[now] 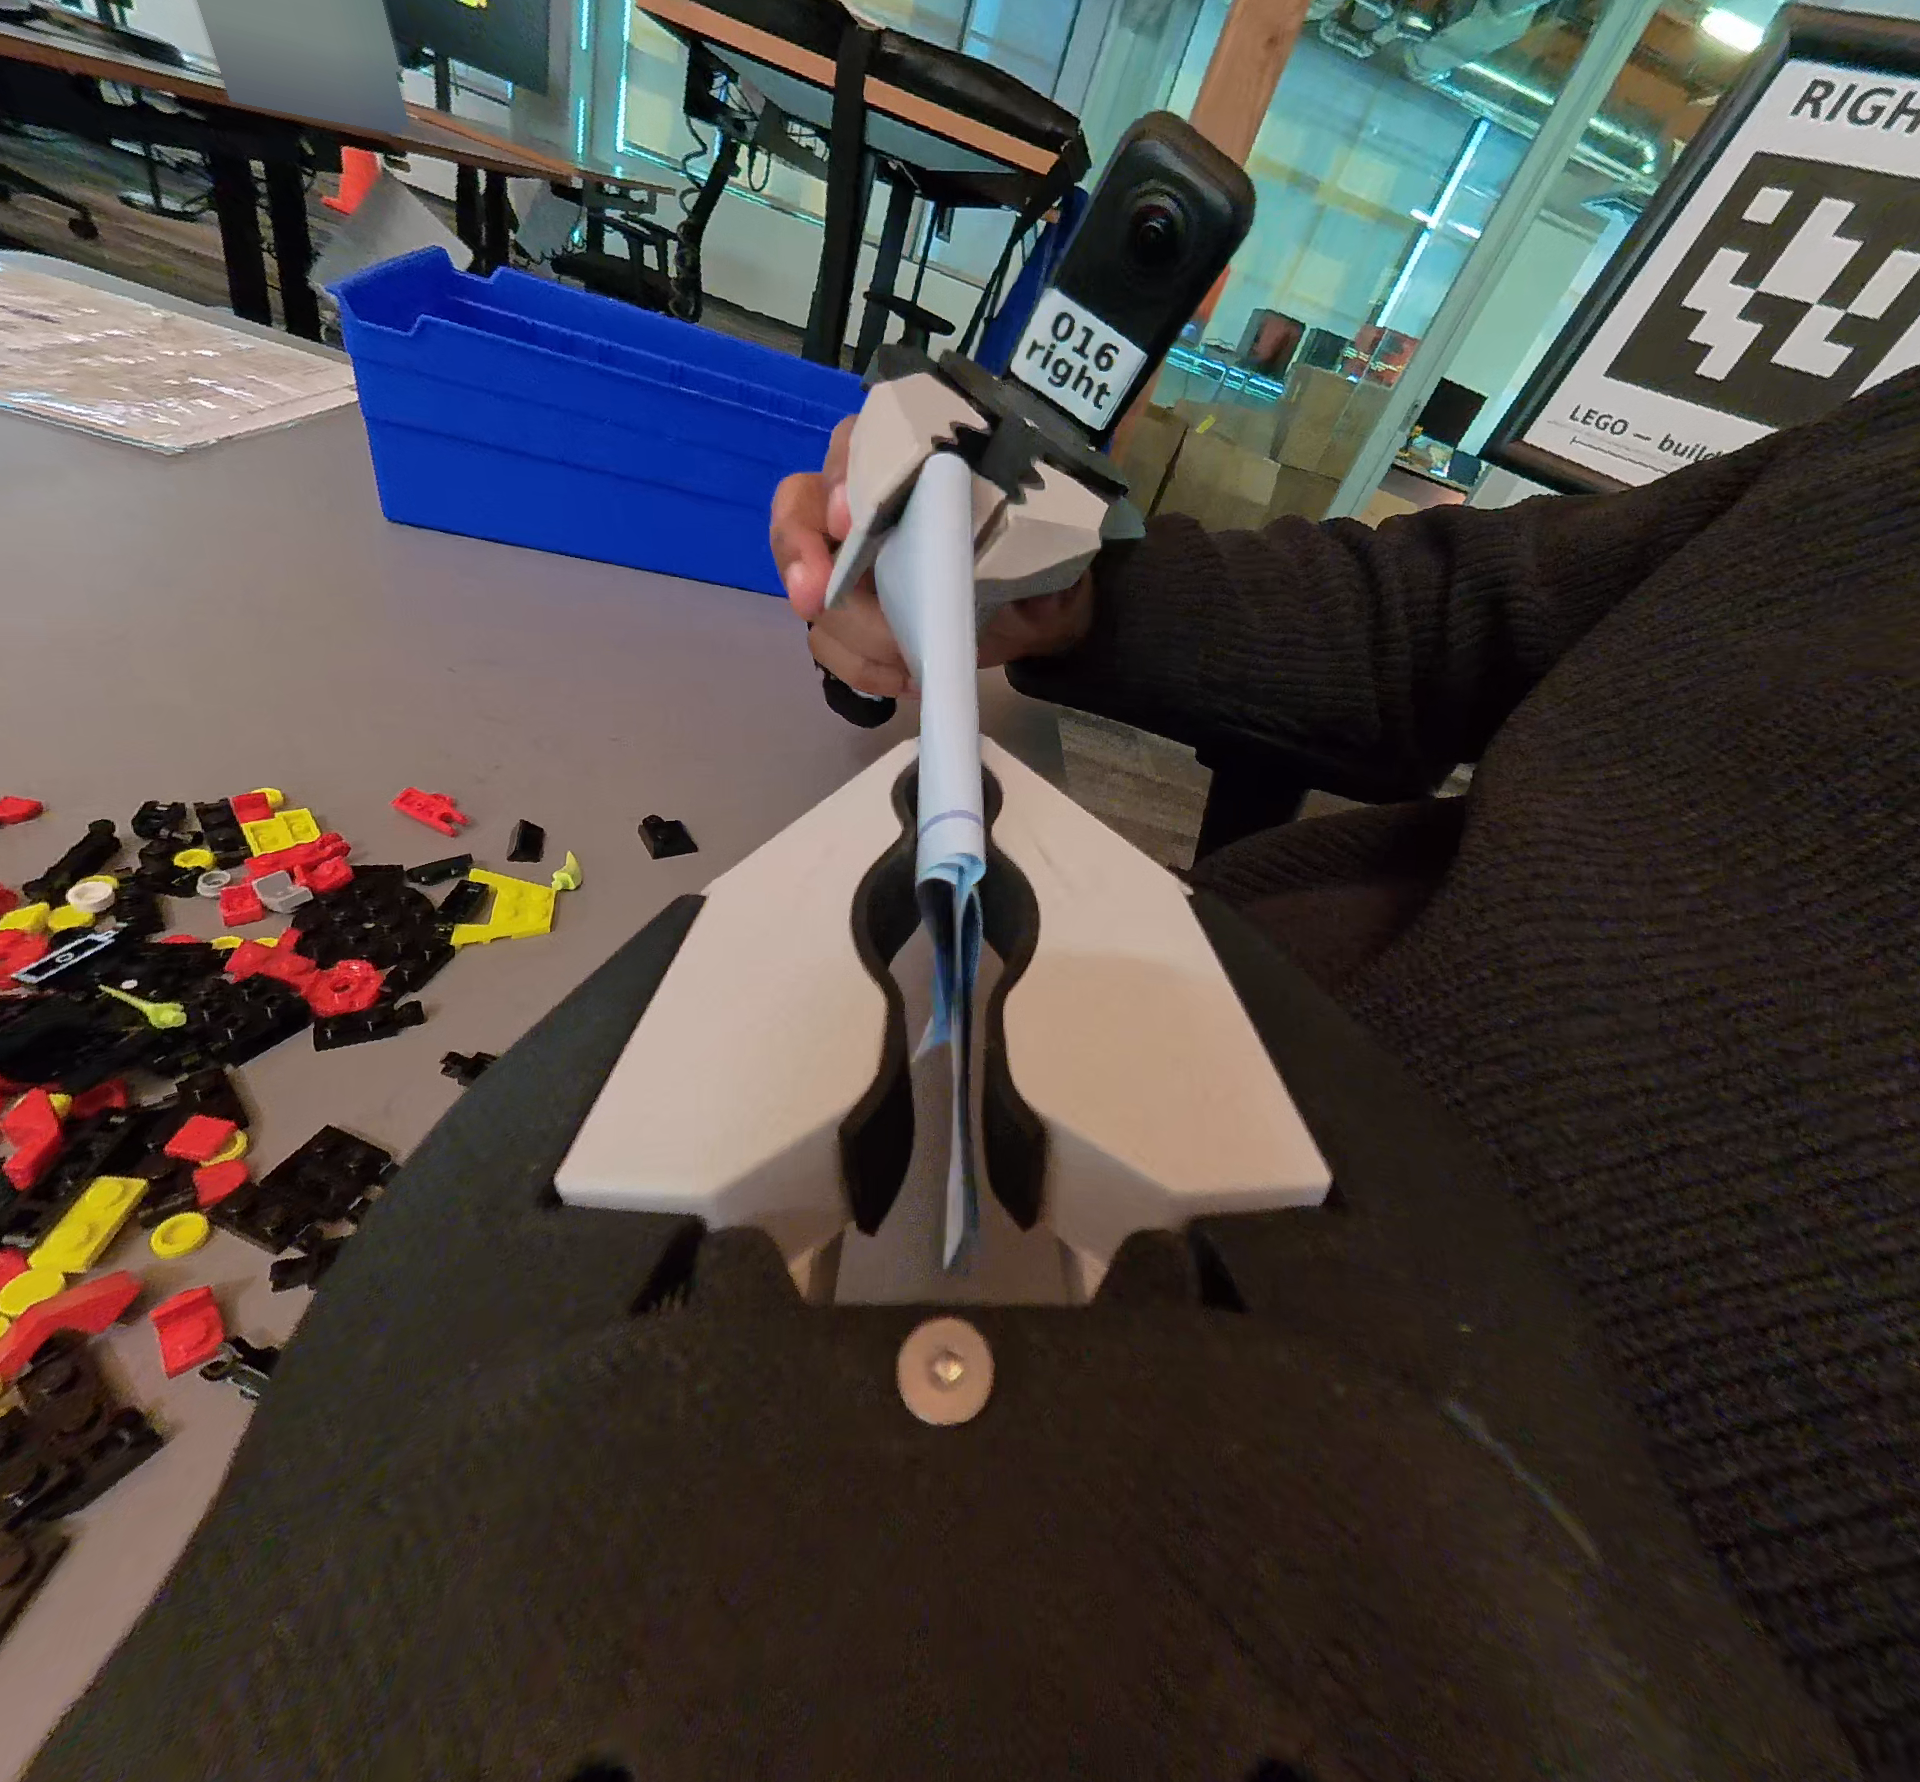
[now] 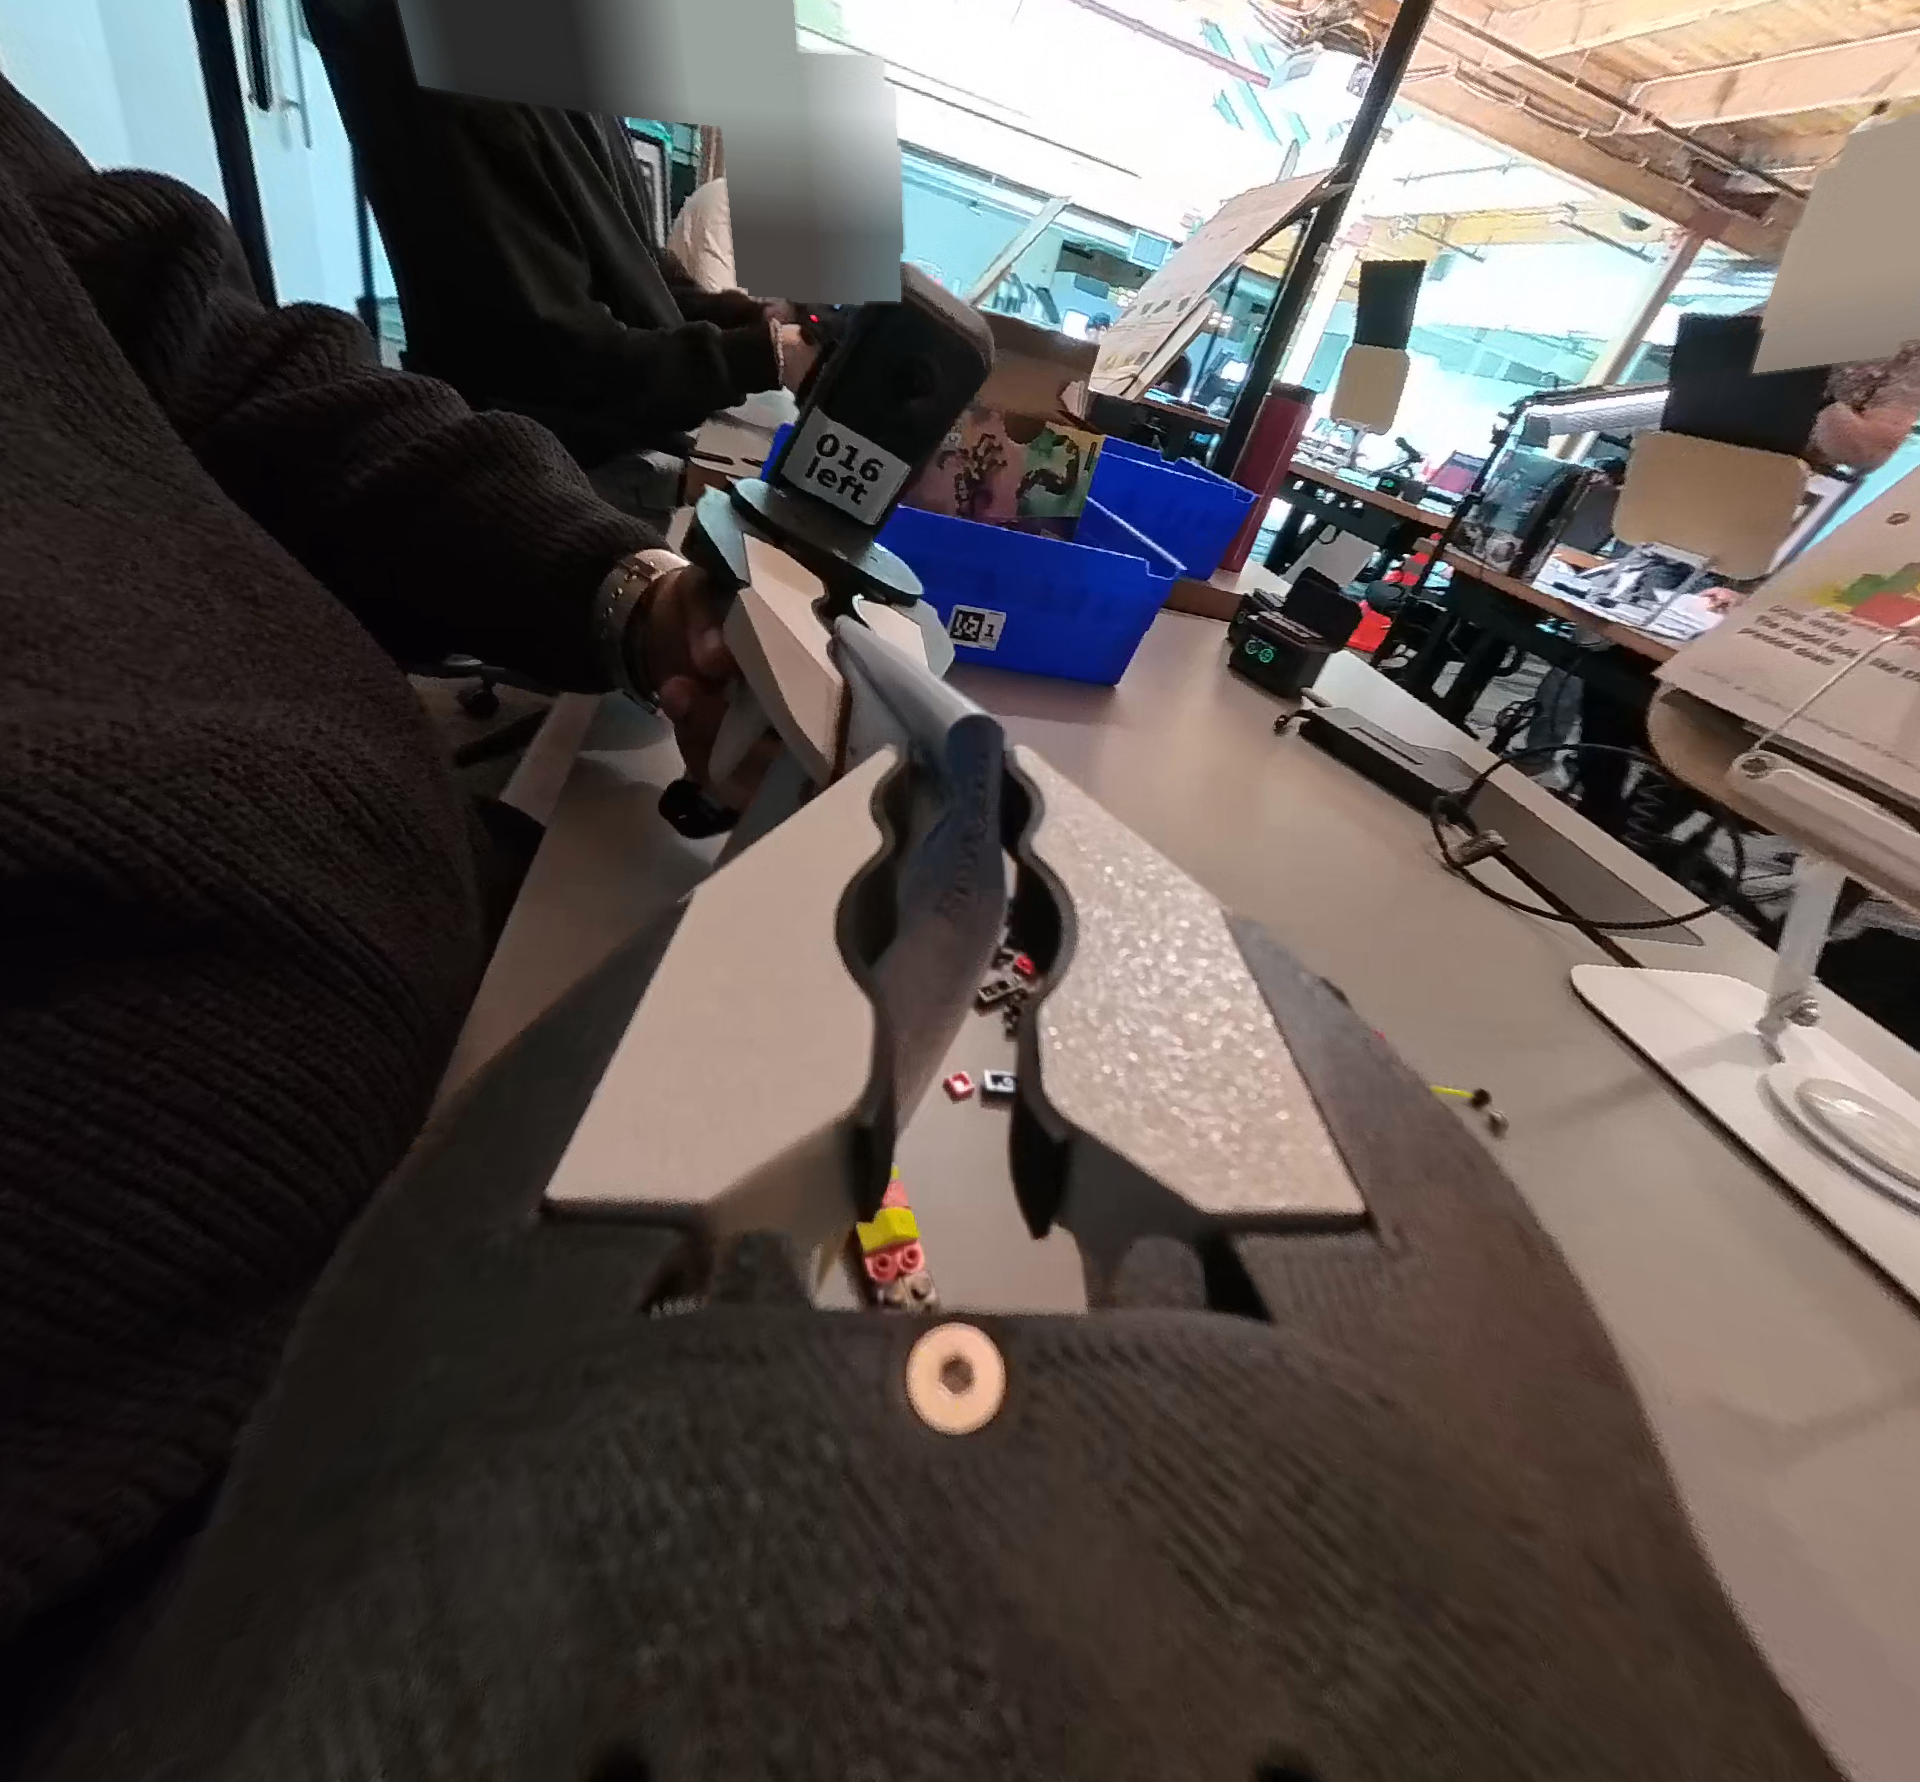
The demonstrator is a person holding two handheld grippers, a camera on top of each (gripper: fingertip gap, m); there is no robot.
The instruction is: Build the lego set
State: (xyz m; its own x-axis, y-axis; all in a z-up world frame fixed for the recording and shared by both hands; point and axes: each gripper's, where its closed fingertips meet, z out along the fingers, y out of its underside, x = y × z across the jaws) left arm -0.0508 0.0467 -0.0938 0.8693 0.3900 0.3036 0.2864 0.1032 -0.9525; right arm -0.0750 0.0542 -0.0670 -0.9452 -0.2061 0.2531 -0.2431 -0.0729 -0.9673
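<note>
Spanning both hand-held grippers, a folded white-and-blue paper booklet (image 1: 948, 693) is clamped by left hand-held gripper (image 1: 951, 911) and right hand-held gripper (image 2: 940, 891); thin and floppy, it is judged best gripped at the fold.

The booklet (image 1: 948, 693) is thin white paper, folded and smooth. The left gripper (image 1: 945, 911) has matt pale plastic fingers (image 1: 748, 1026) on a rough black base. The bricks (image 1: 208, 984) are glossy plastic, the bin (image 1: 582, 444) smooth blue plastic, the table (image 1: 364, 652) matt grey. The sleeve (image 1: 1558, 797) is dark ribbed knit.
</note>
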